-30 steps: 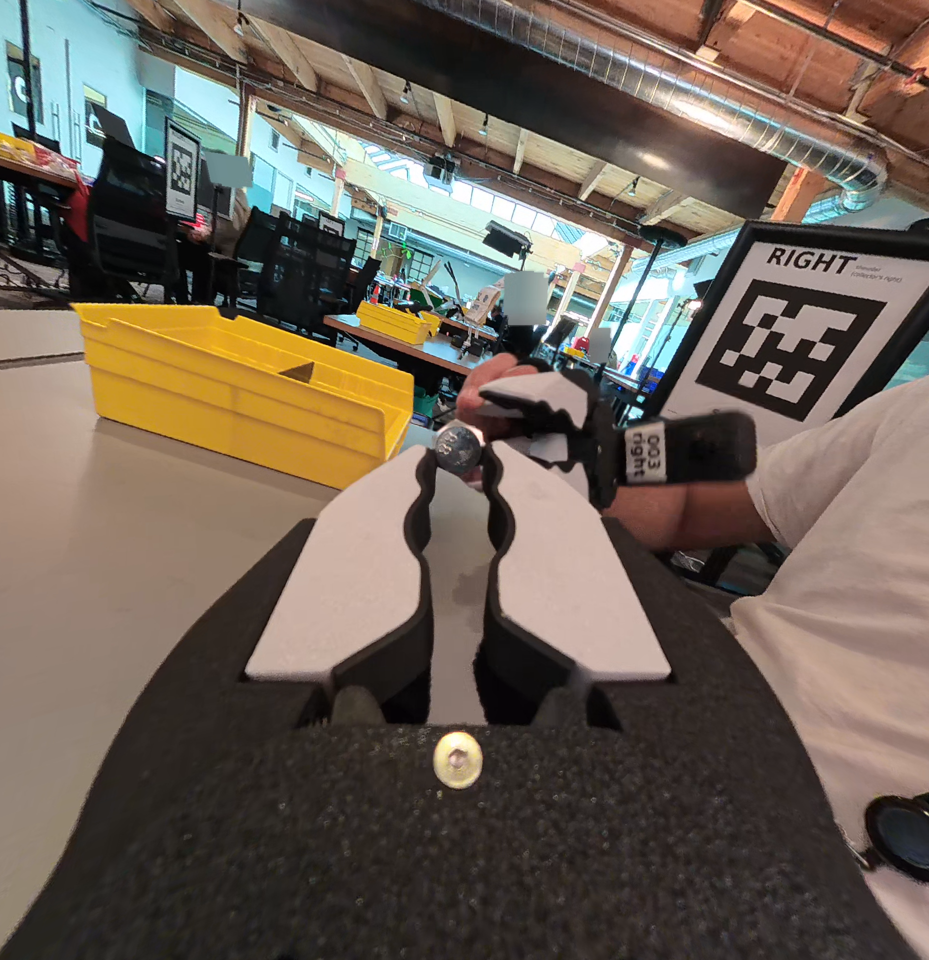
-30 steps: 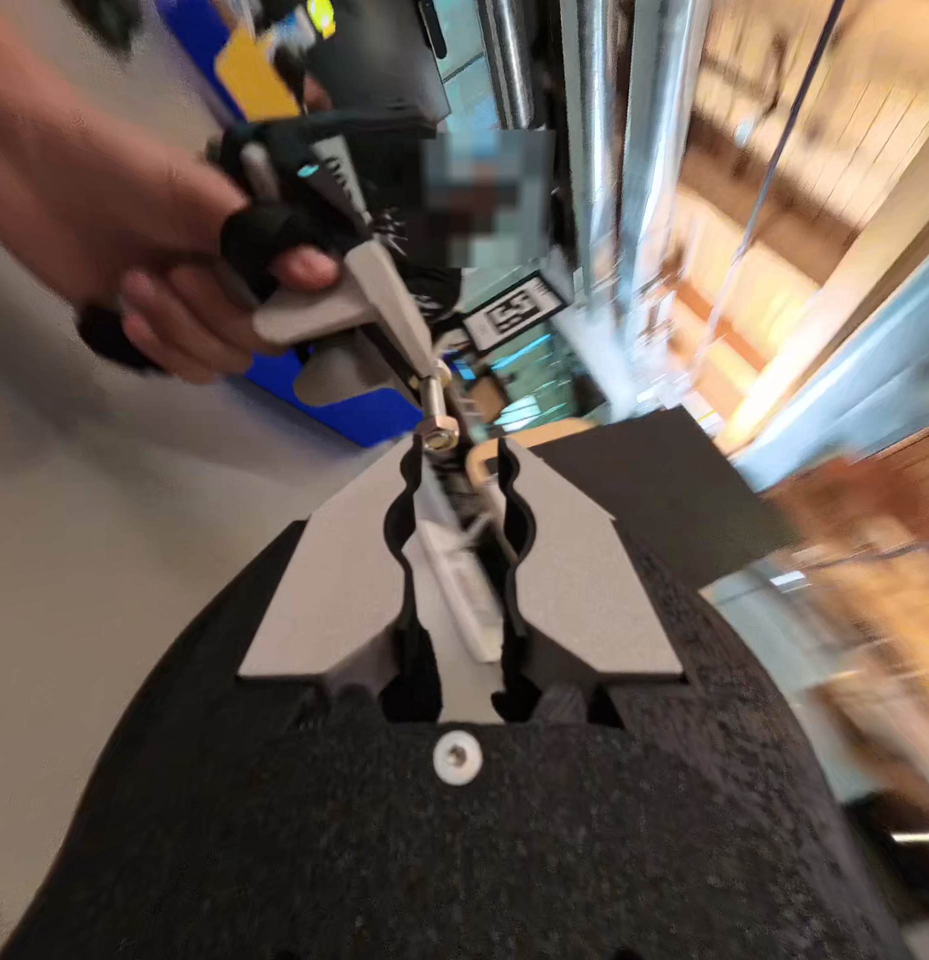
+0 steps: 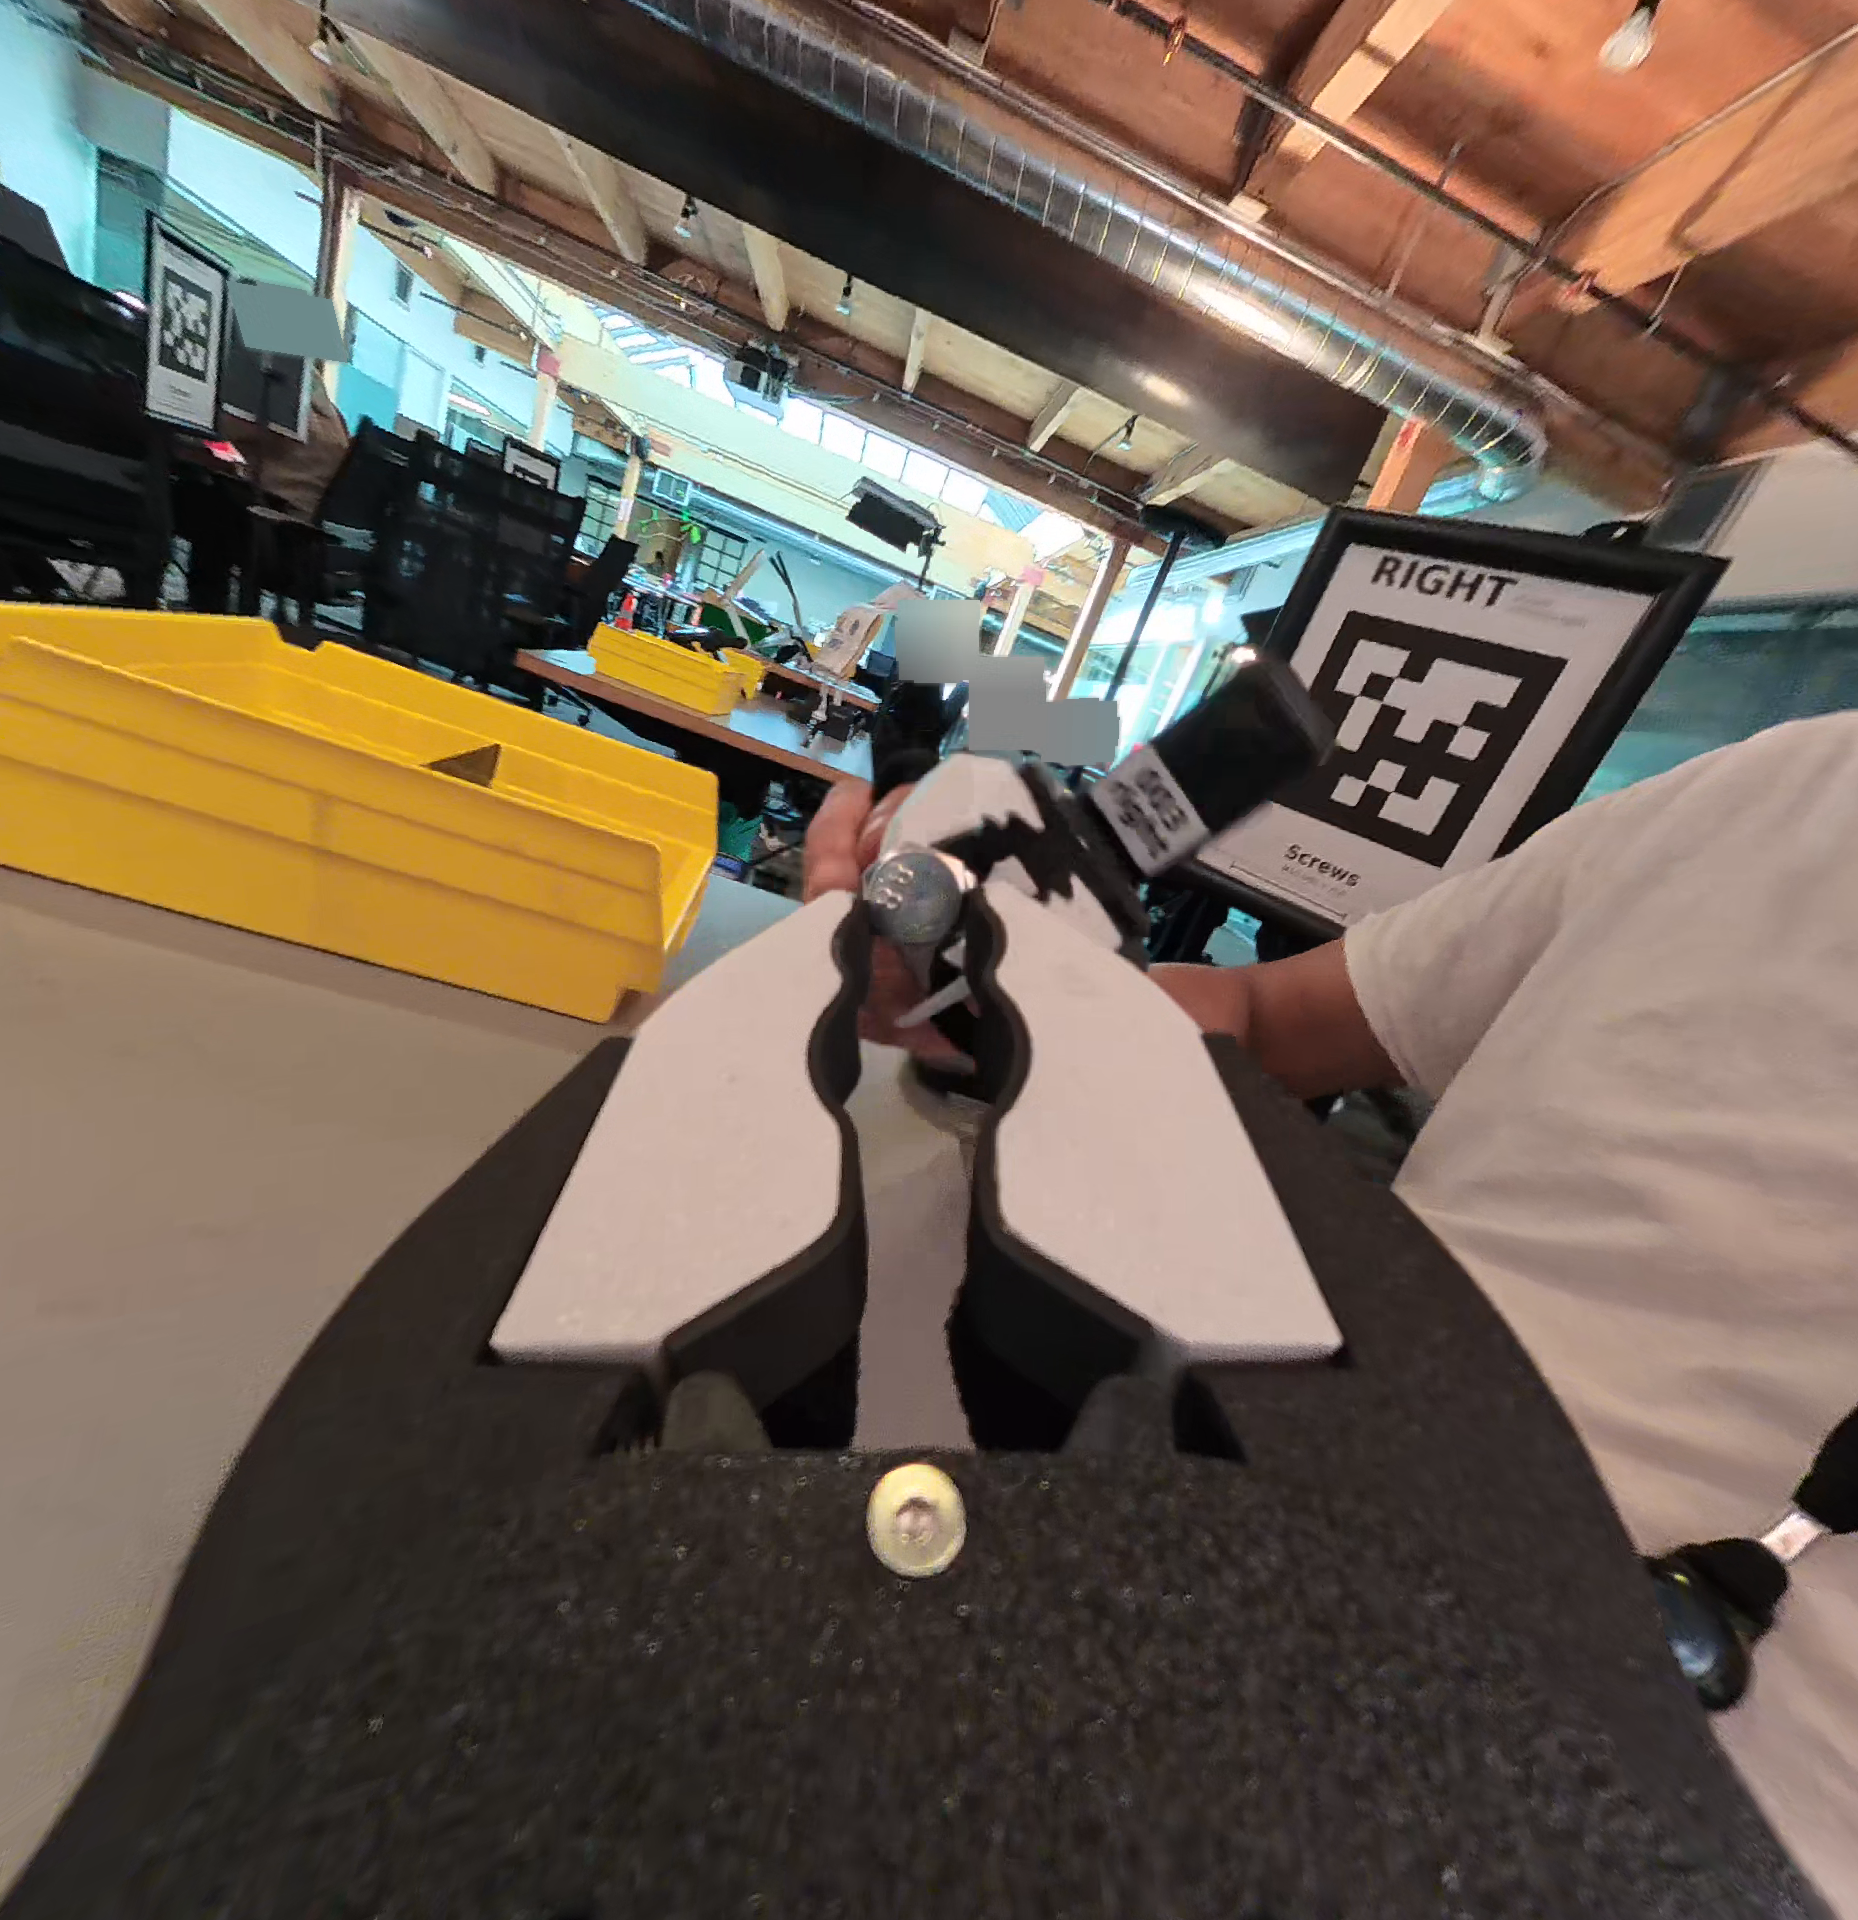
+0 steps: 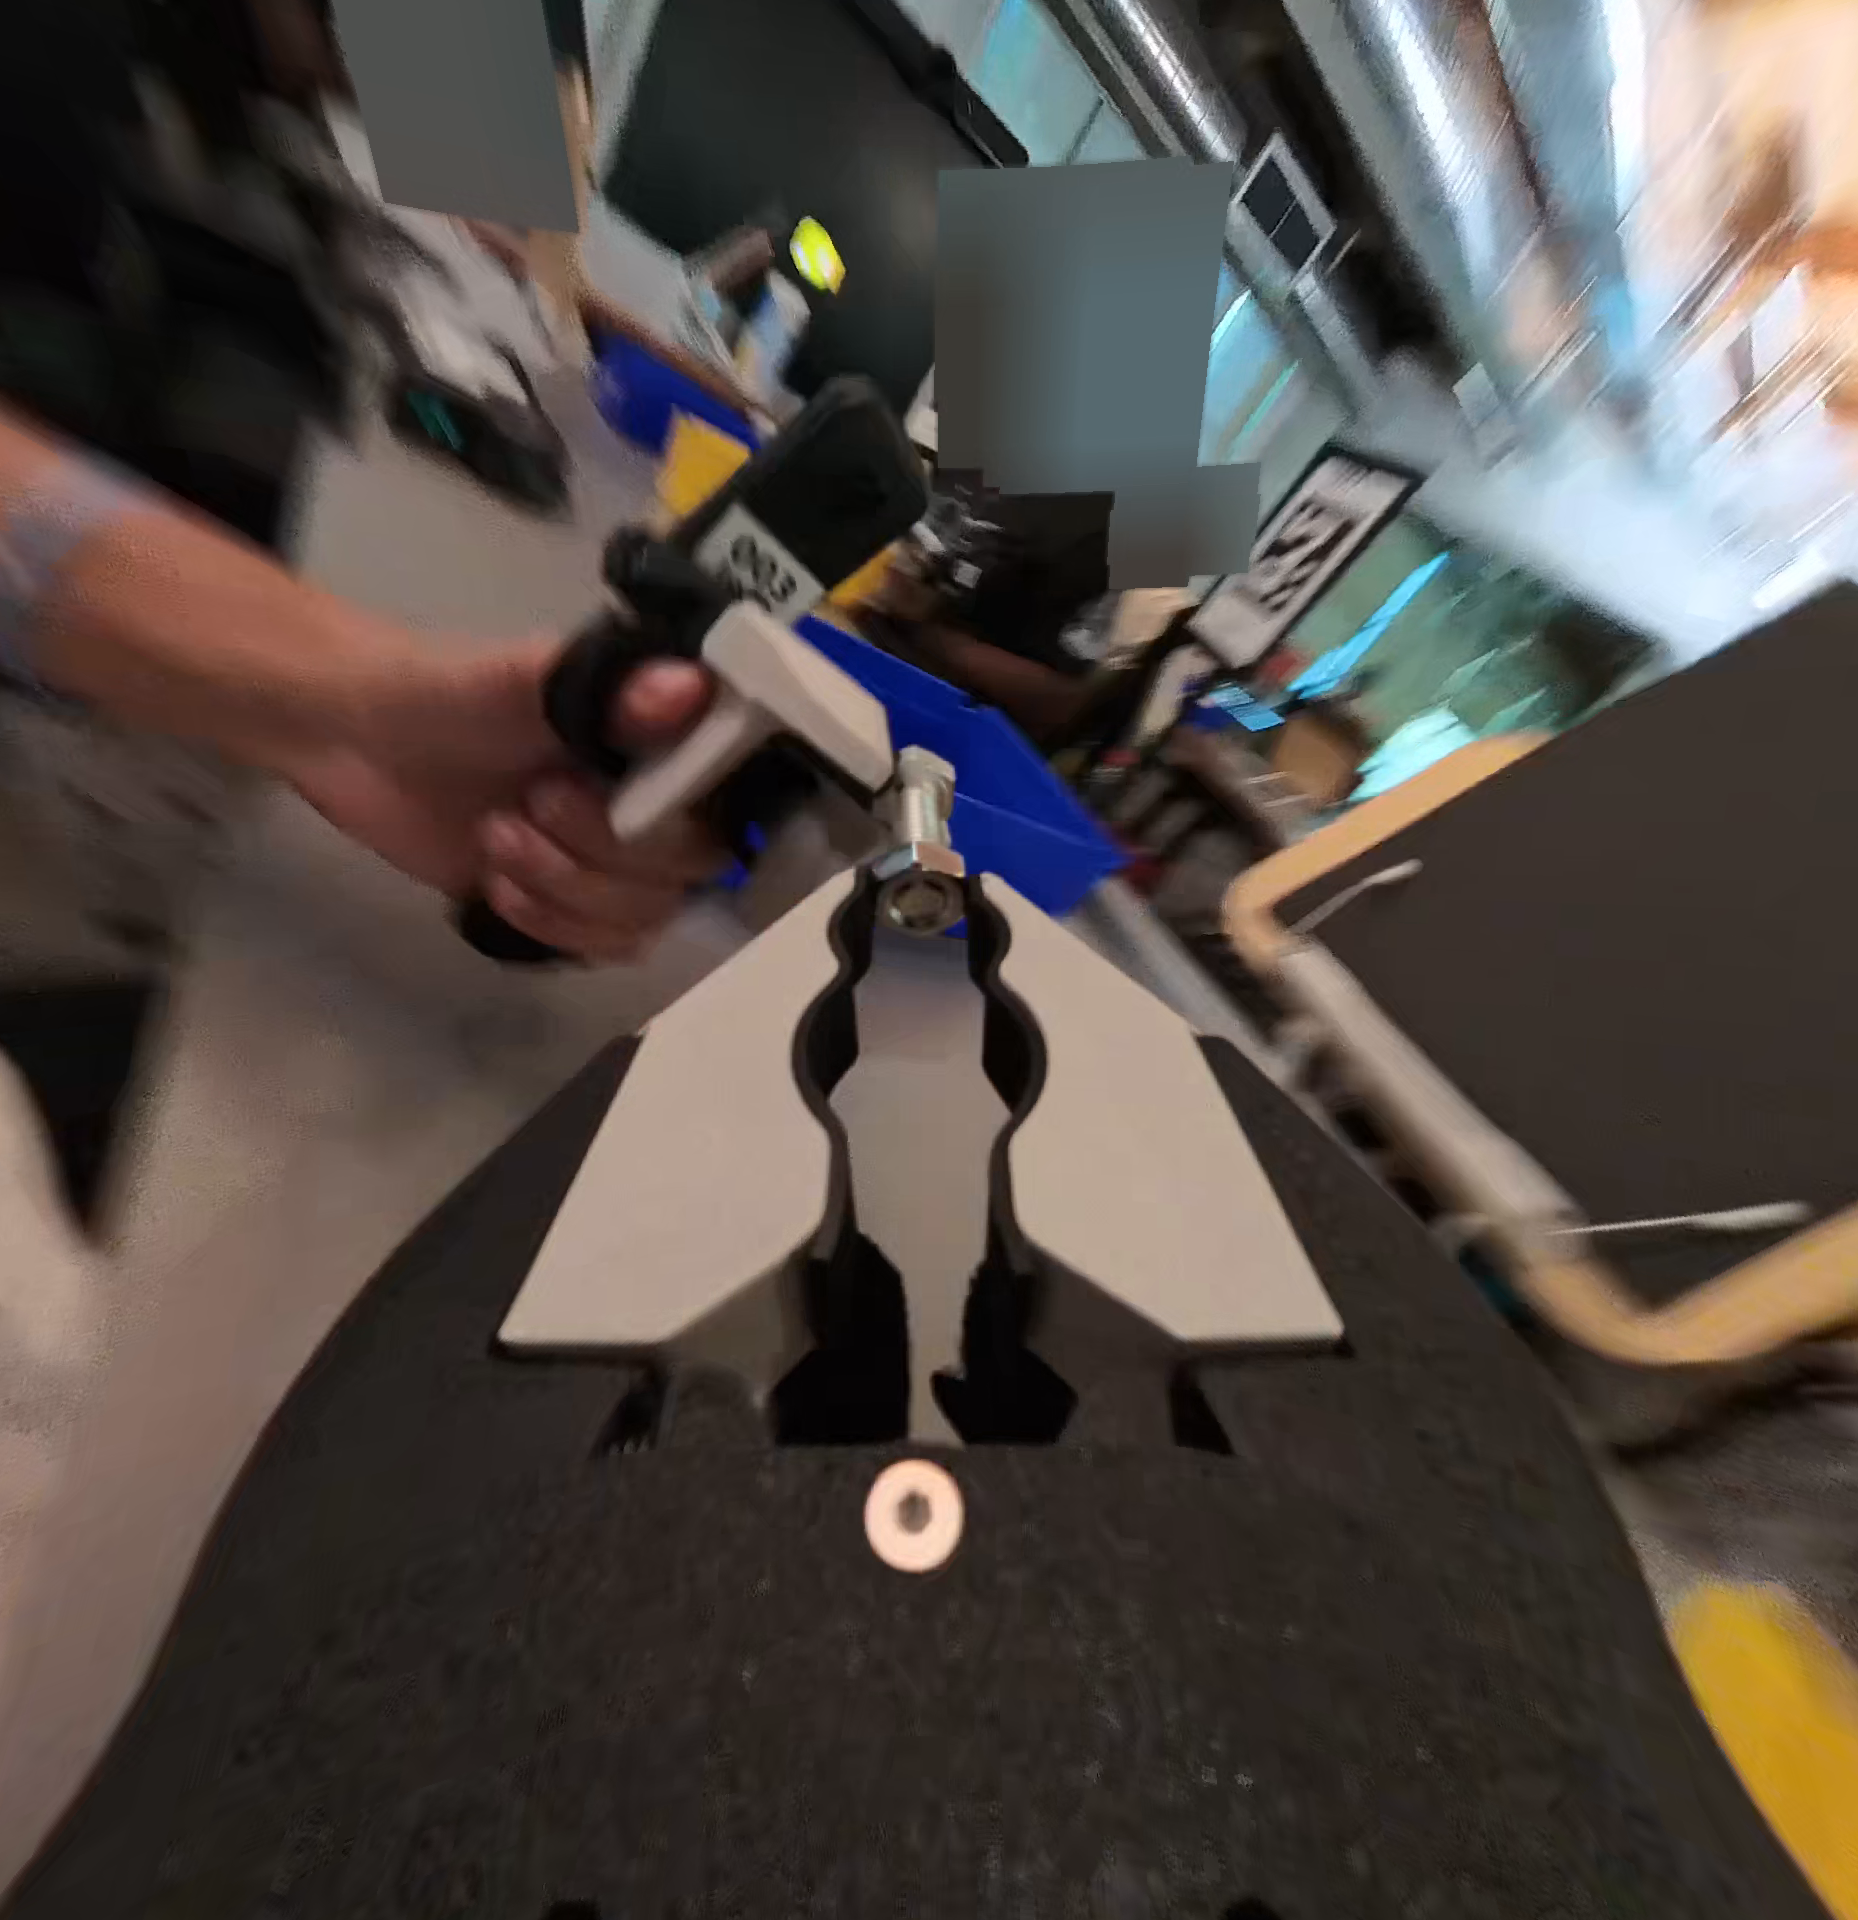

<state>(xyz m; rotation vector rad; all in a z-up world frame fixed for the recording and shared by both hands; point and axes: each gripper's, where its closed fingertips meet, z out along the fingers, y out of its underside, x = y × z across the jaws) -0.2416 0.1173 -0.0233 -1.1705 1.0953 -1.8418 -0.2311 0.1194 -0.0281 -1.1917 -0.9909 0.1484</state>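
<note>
The left tongs [image 3: 909, 914] are clenched on the head of a silver steel hex bolt [image 3: 912, 900]; the right tongs [image 4: 917, 914] are clenched on the silver hex nut [image 4: 917, 862] sitting at the end of the bolt's thread (much bare thread shows between nut and head); both are held in the air above the pale grey surface [image 3: 177, 1143]. A long yellow plastic bin [image 3: 312, 810] rests on it; behind is an open workshop with wooden ceiling beams [image 3: 1424, 125] and a framed black-and-white marker board [image 3: 1465, 717].
</note>
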